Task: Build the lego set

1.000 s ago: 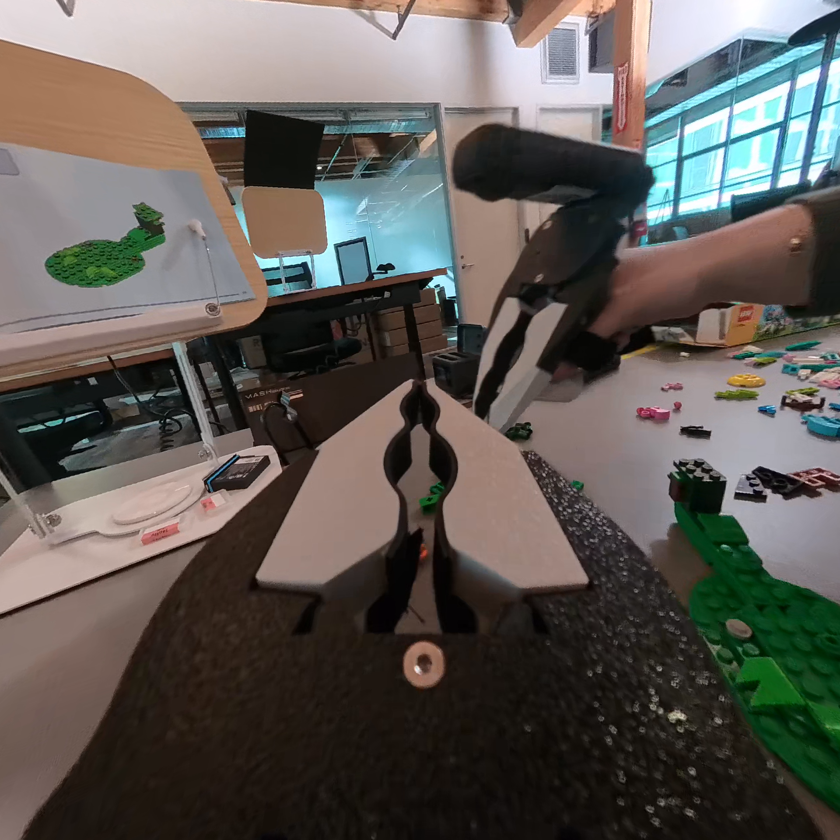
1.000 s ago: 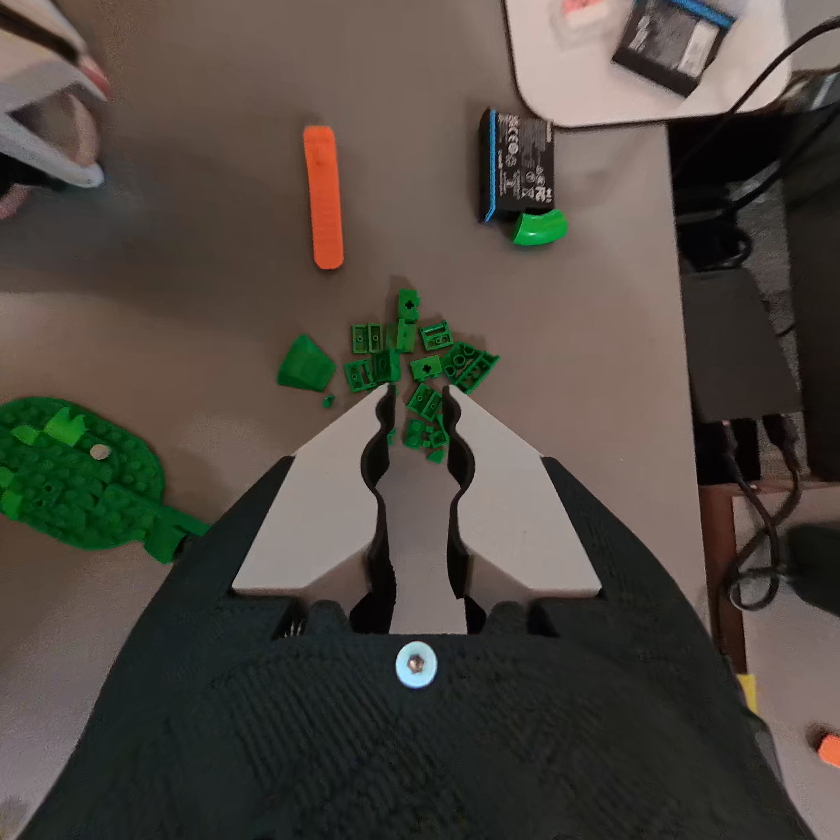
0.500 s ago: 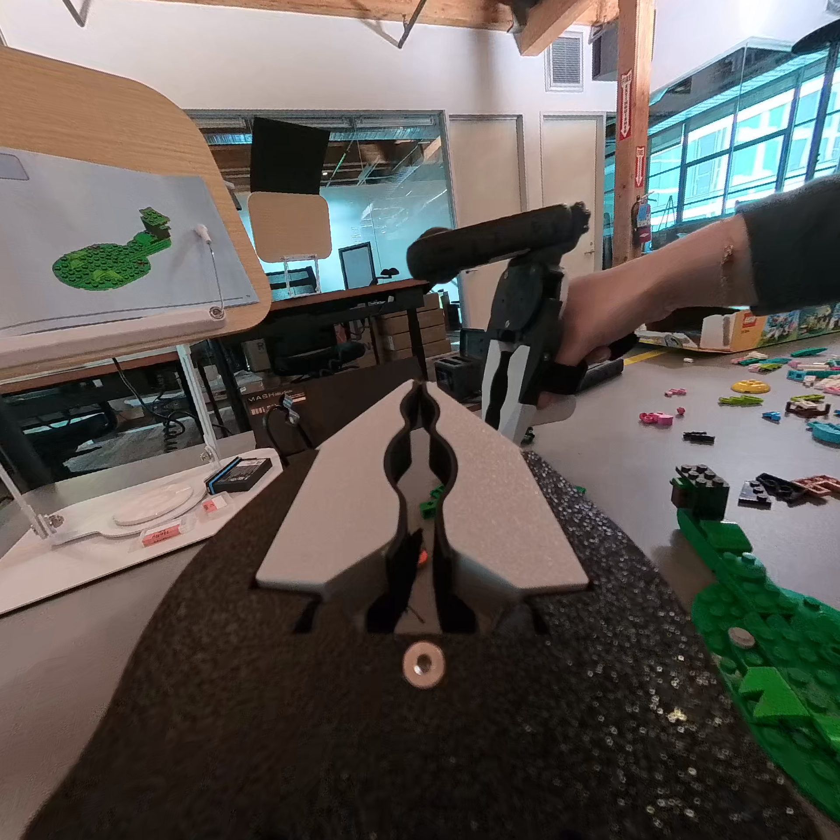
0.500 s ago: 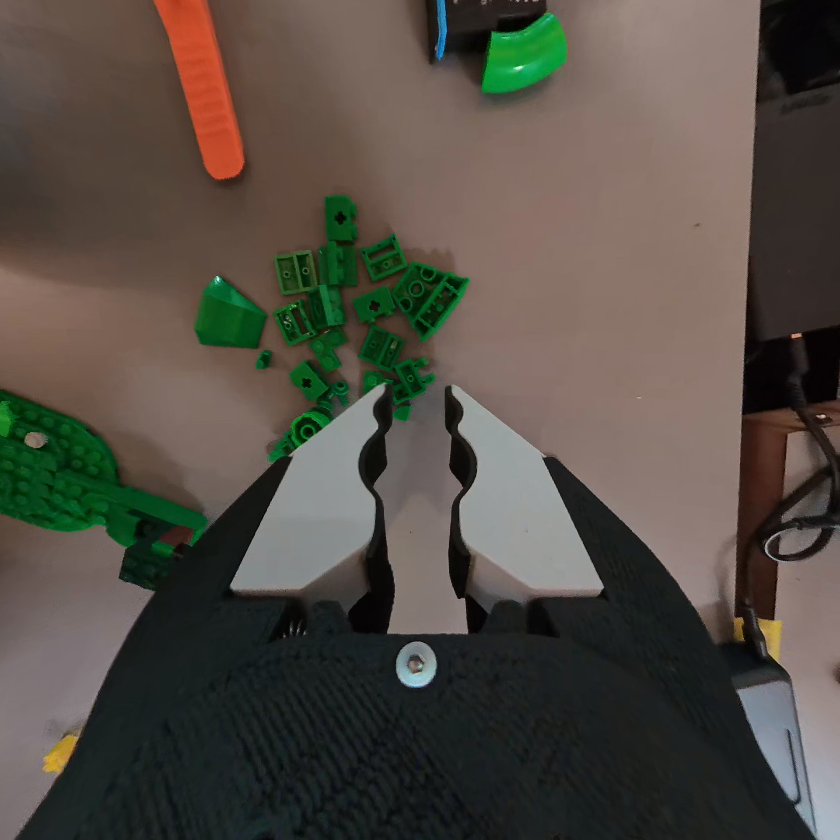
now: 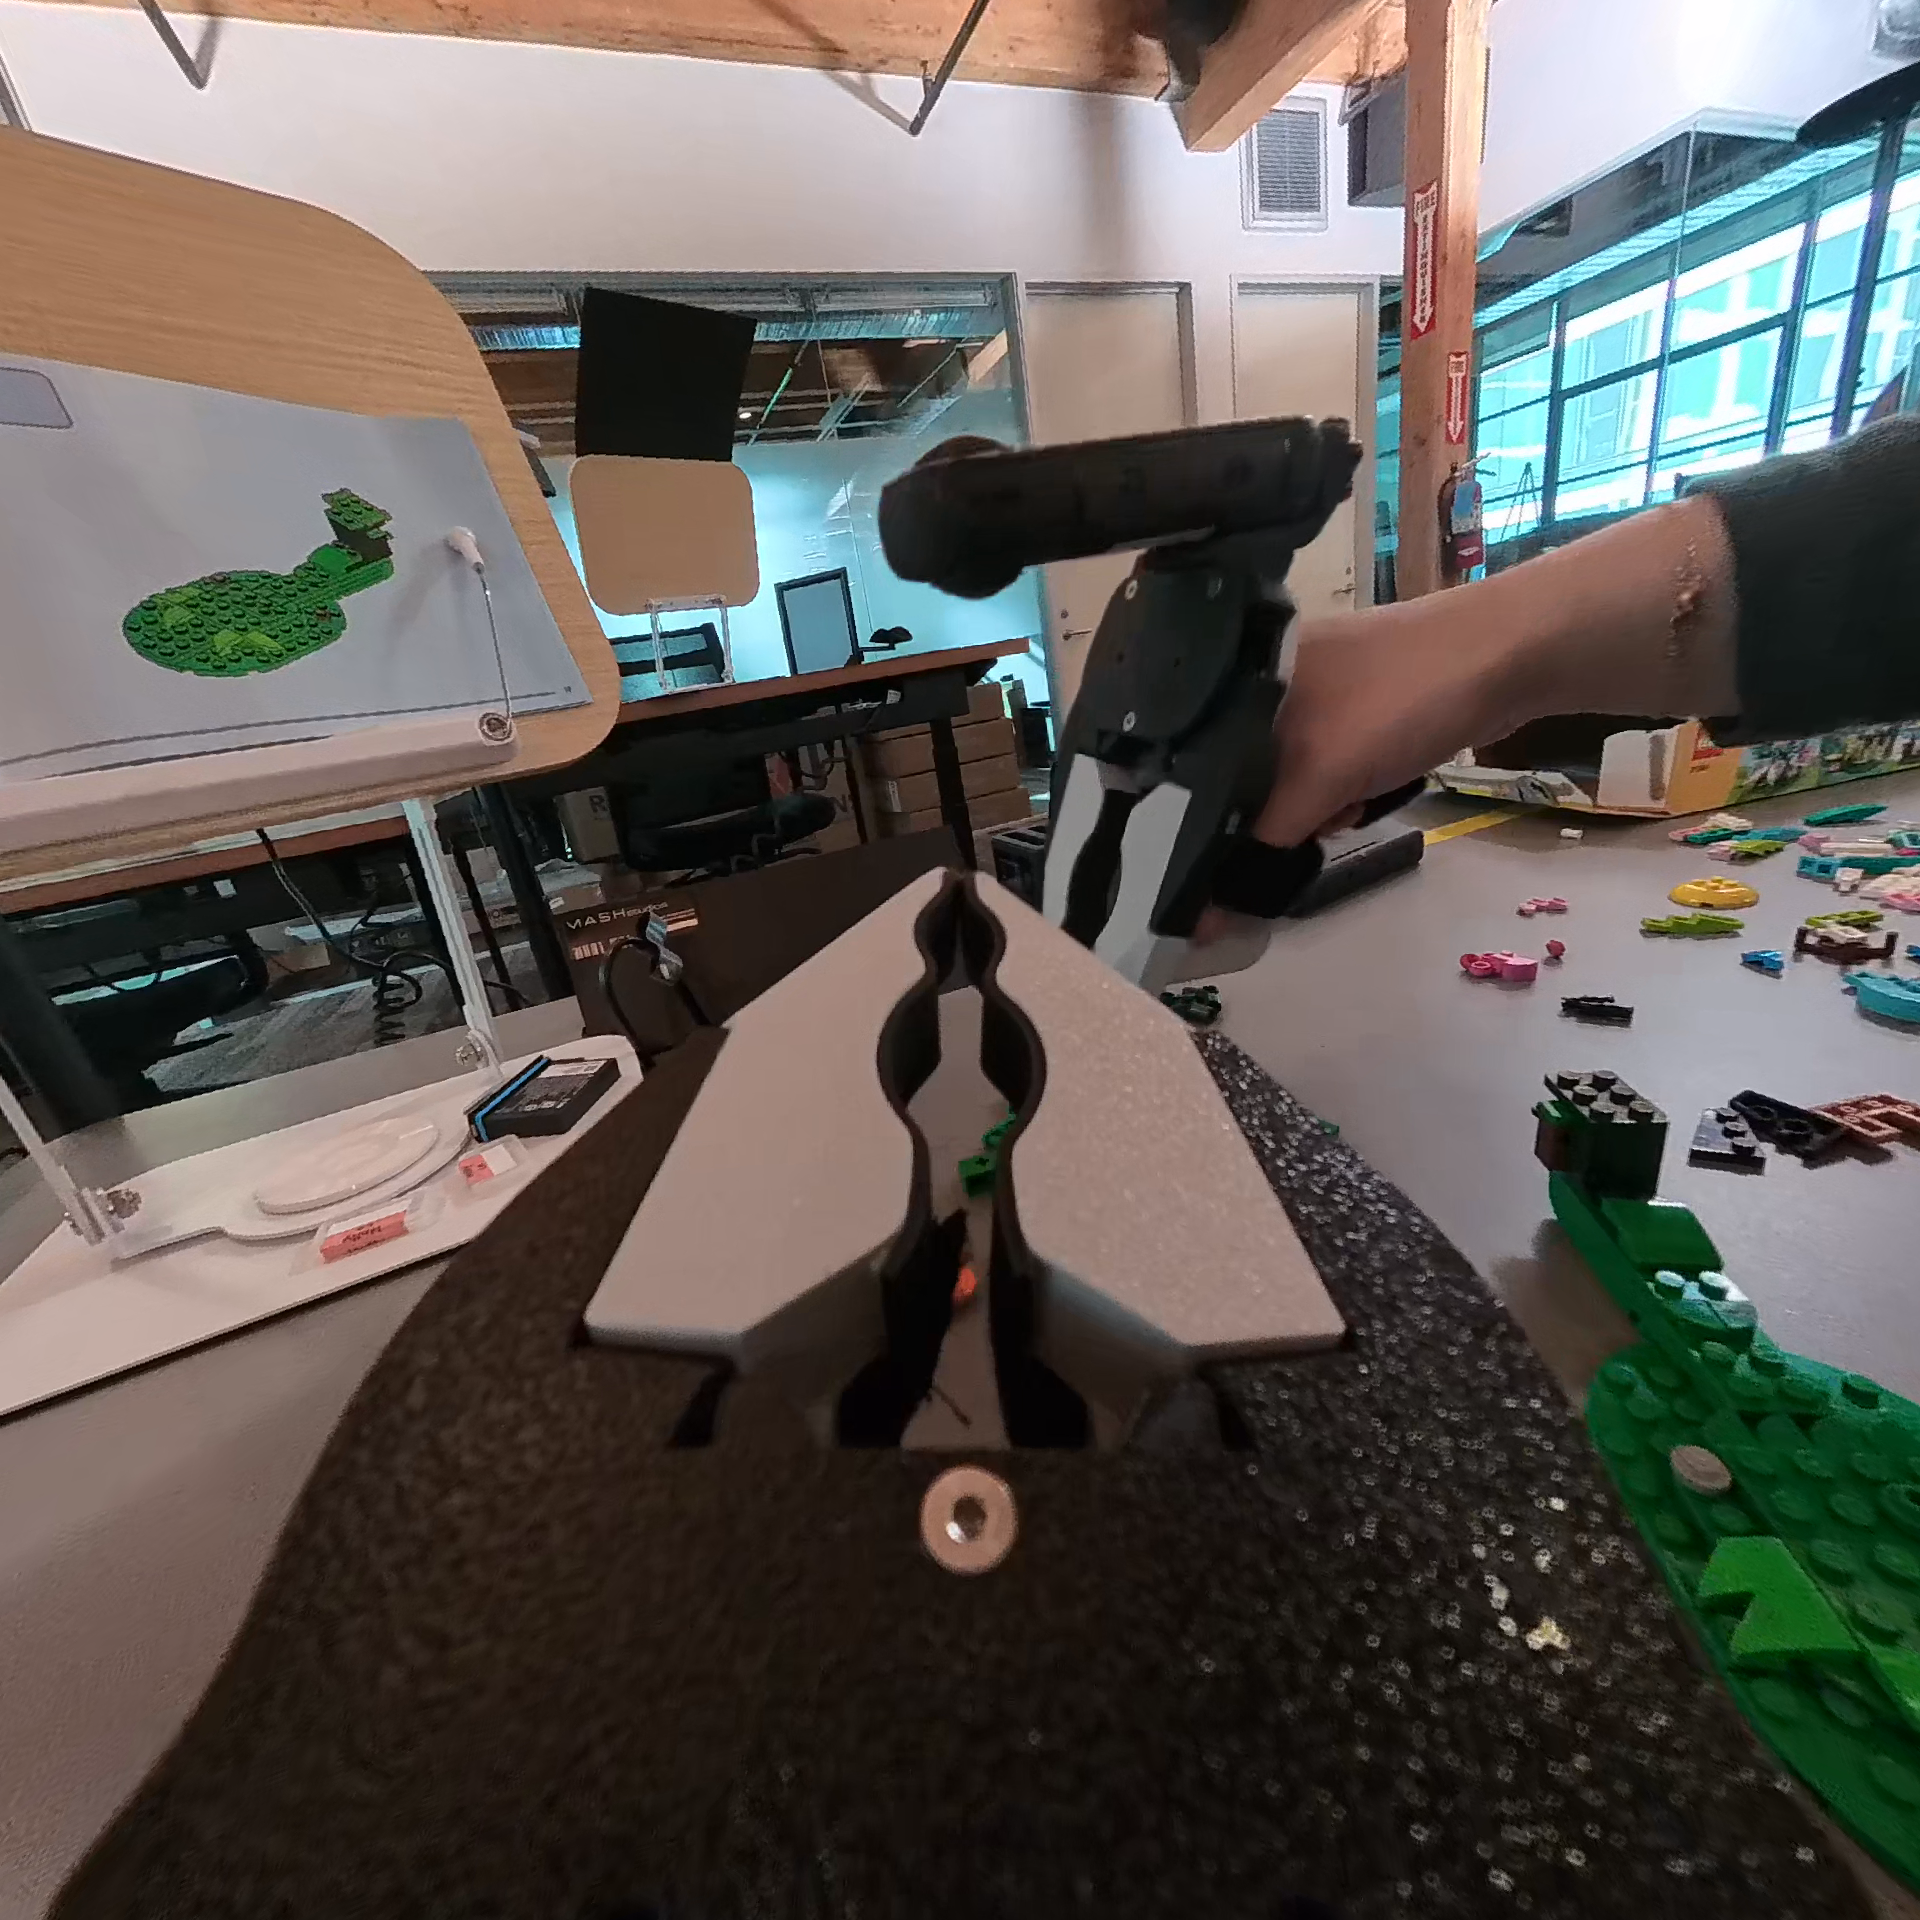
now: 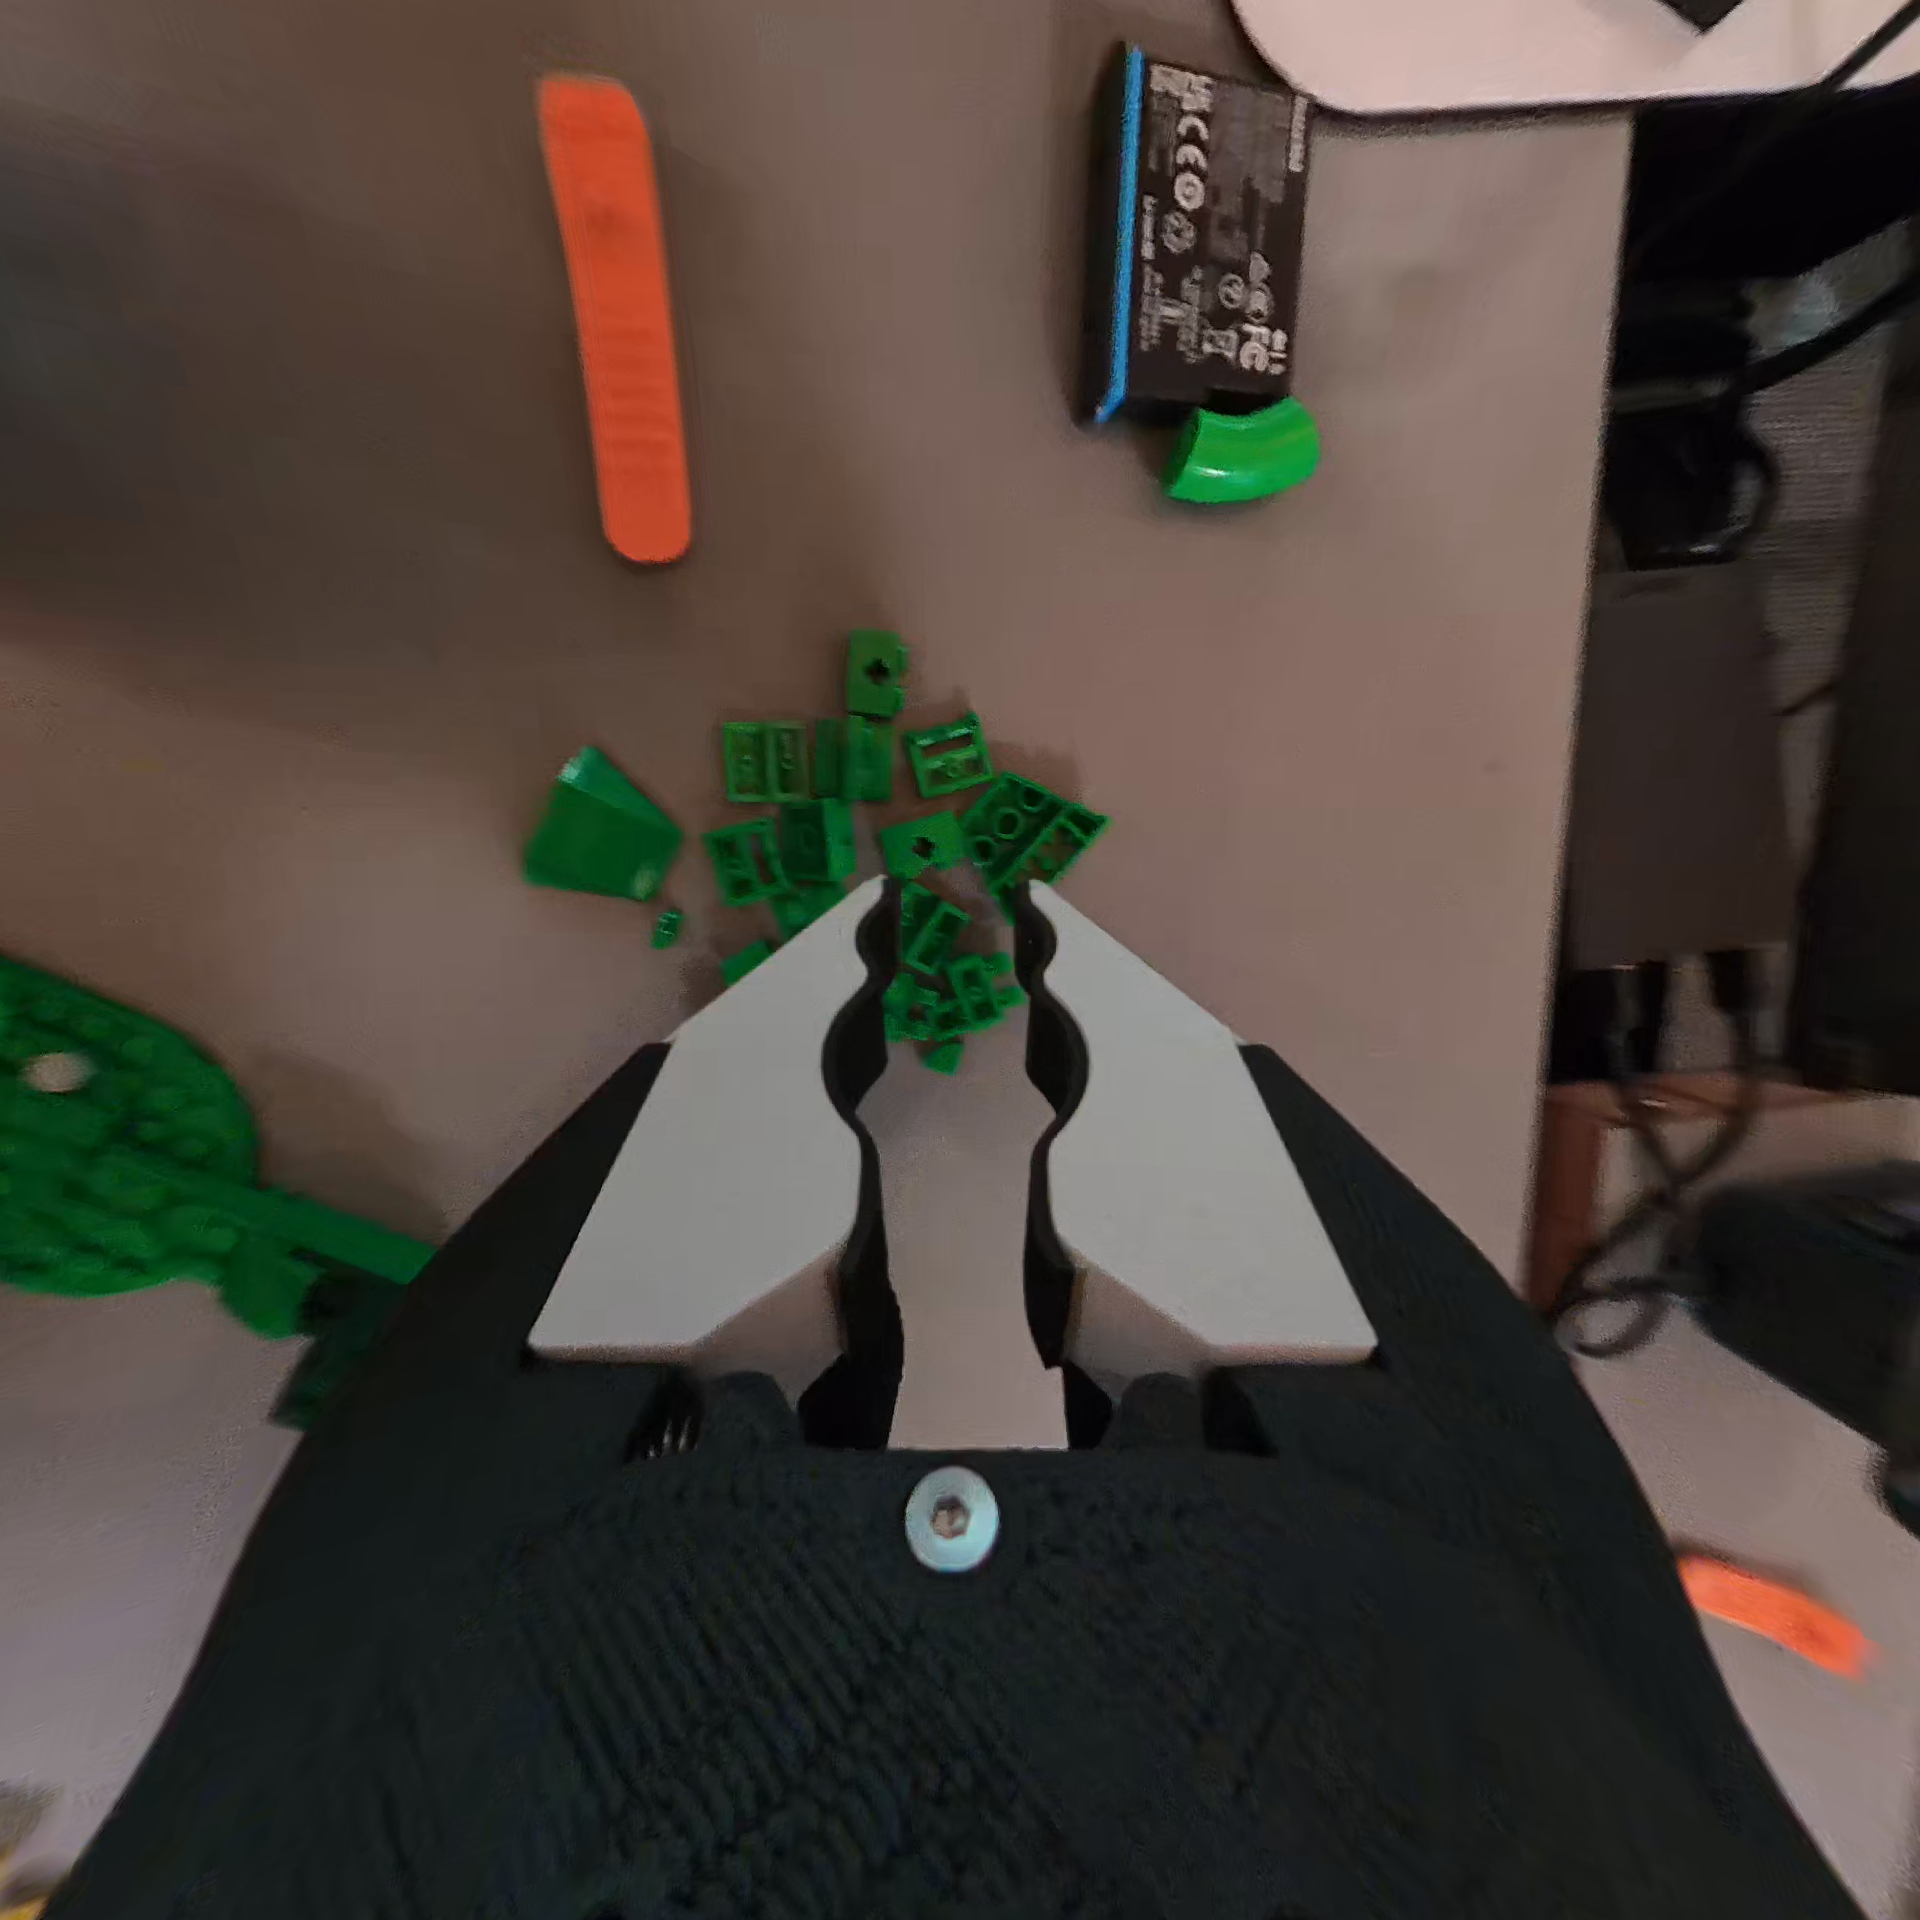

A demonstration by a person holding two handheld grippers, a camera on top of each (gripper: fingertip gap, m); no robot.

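My right gripper [image 6: 956,896] is open and points down at a pile of small green lego pieces [image 6: 883,821] on the grey table. A few pieces of the pile lie between its fingers; none is gripped. The green lego build [image 6: 114,1143] lies to its left. In the left wrist view the build [image 5: 1766,1455] is at the right, with a dark block at its far end. My left gripper [image 5: 961,885] is shut and empty, low over the table. The right gripper [image 5: 1117,935] shows beyond it, held by a hand. An instruction sheet [image 5: 260,613] stands on a wooden stand at the left.
An orange brick separator [image 6: 623,312], a black battery [image 6: 1195,239] and a green curved piece [image 6: 1242,457] lie beyond the pile. The table edge [image 6: 1600,727] is to the right. Loose coloured pieces [image 5: 1714,914] and dark pieces [image 5: 1766,1127] lie at the far right. A white stand base [image 5: 208,1247] sits at the left. Across from one pair of fingers to the other is roughly 15 cm. Both grippers' tips are roughly 15 cm from the green lego build [image 6: 114,1143]. It turns up in the left wrist view [image 5: 1728,1395] as well.
My right gripper has moved forward over the green pile, so pieces now lie between its open fingers. My left gripper has stayed shut and nearly still.
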